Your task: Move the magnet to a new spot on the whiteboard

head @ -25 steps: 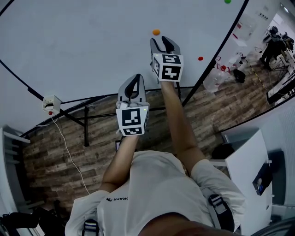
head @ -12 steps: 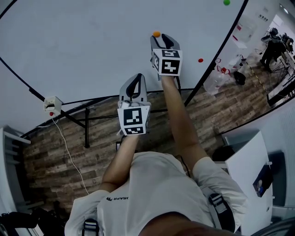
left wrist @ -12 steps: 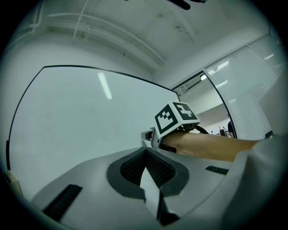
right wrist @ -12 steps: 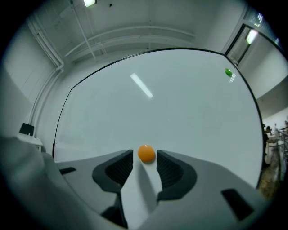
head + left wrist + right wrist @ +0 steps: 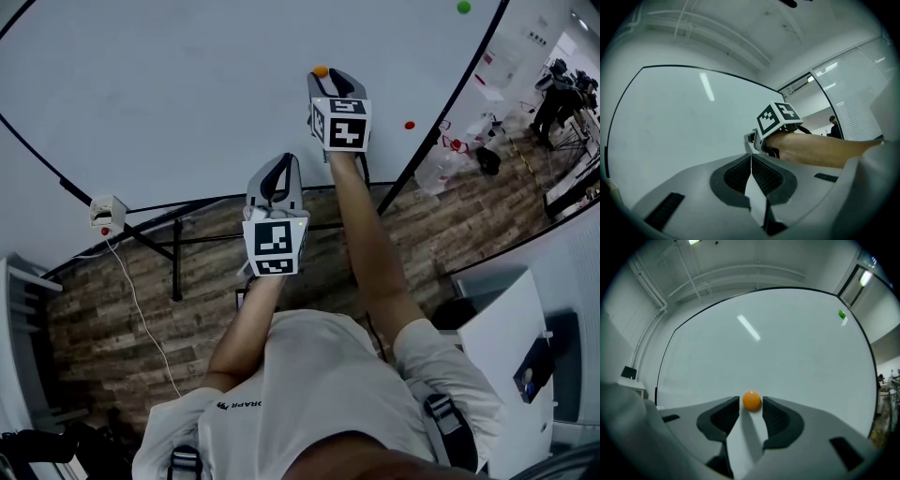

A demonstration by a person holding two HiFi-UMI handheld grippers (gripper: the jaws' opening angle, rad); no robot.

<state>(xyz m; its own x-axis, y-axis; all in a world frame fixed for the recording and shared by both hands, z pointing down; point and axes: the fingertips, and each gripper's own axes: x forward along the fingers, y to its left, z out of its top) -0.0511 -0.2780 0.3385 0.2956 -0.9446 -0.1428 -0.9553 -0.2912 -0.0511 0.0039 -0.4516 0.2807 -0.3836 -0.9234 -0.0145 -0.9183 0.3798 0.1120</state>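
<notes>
A small orange magnet [image 5: 321, 71] [image 5: 751, 400] sticks to the whiteboard [image 5: 187, 94] [image 5: 787, 357]. My right gripper [image 5: 328, 81] [image 5: 751, 401] is up against the board, one fingertip on each side of the magnet. Its jaws are closing, and narrow slits of board still show between the pads and the magnet. My left gripper [image 5: 278, 165] [image 5: 751, 158] hangs lower and nearer to me, off the board, jaws shut on nothing. In the left gripper view I see the right gripper's marker cube [image 5: 780, 117] and forearm against the whiteboard [image 5: 670, 131].
A green magnet [image 5: 463, 7] [image 5: 841, 314] sits near the board's upper right edge and a red magnet [image 5: 409, 125] by its right frame. Below are the stand's black legs [image 5: 176, 253], a wall socket box [image 5: 105, 211] with a cable, wood flooring and a white cabinet [image 5: 506, 337].
My right gripper has moved up the board, so the orange magnet that lay beyond its tips now sits between them. The left gripper has hardly shifted.
</notes>
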